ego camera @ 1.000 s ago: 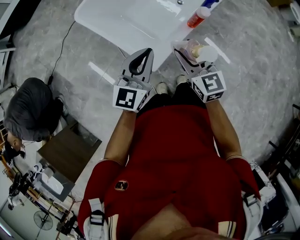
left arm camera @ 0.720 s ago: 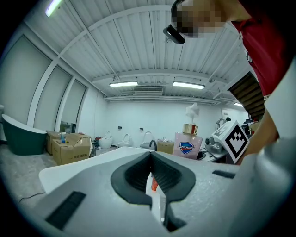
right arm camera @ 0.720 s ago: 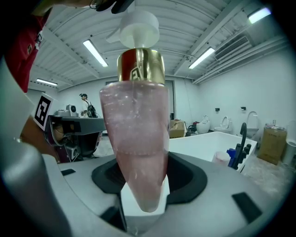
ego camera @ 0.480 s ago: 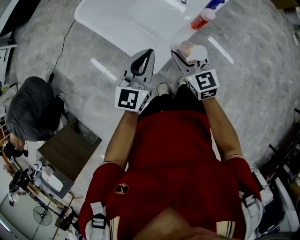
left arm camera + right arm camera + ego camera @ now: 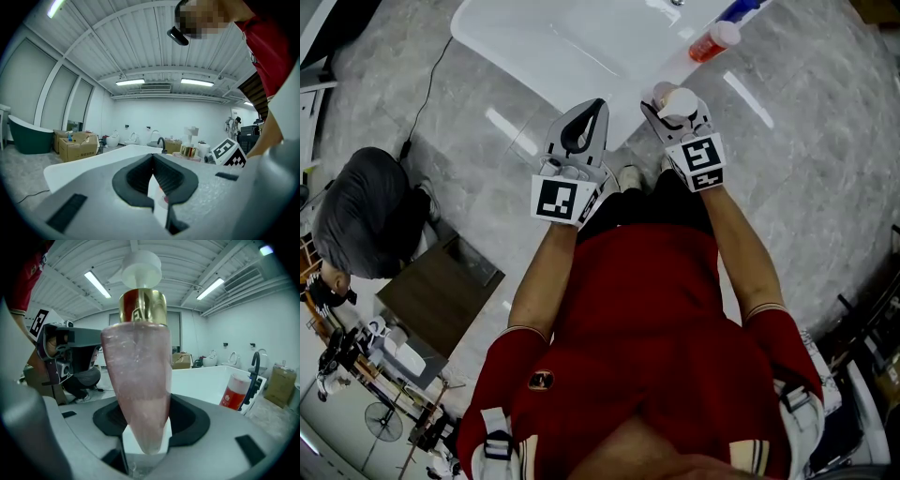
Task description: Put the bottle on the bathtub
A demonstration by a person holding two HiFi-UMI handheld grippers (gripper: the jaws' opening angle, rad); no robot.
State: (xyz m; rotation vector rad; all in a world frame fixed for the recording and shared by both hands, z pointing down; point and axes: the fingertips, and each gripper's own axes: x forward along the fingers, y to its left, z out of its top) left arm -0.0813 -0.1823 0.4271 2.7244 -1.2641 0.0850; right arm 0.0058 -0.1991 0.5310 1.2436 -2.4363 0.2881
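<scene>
A pale pink bottle (image 5: pixel 138 380) with a gold collar and a white cap (image 5: pixel 679 98) stands upright between the jaws of my right gripper (image 5: pixel 671 107), which is shut on its lower end (image 5: pixel 143 437). In the head view it hangs over the near corner of the white bathtub (image 5: pixel 562 47), just short of the rim. The tub's rim (image 5: pixel 206 380) shows behind the bottle in the right gripper view. My left gripper (image 5: pixel 592 109) is shut with nothing in it (image 5: pixel 153 171), at the tub's near edge (image 5: pixel 93 164), left of the right one.
A red bottle (image 5: pixel 712 40) with a white cap stands on the tub rim (image 5: pixel 233 391) beside a black faucet (image 5: pixel 255 366). A crouching person (image 5: pixel 361 220) and a brown box (image 5: pixel 436 305) are on the left. A cable (image 5: pixel 422 94) lies on the floor.
My right gripper has carried the bottle forward and slightly left, closer to the tub's corner. The left gripper has barely moved.
</scene>
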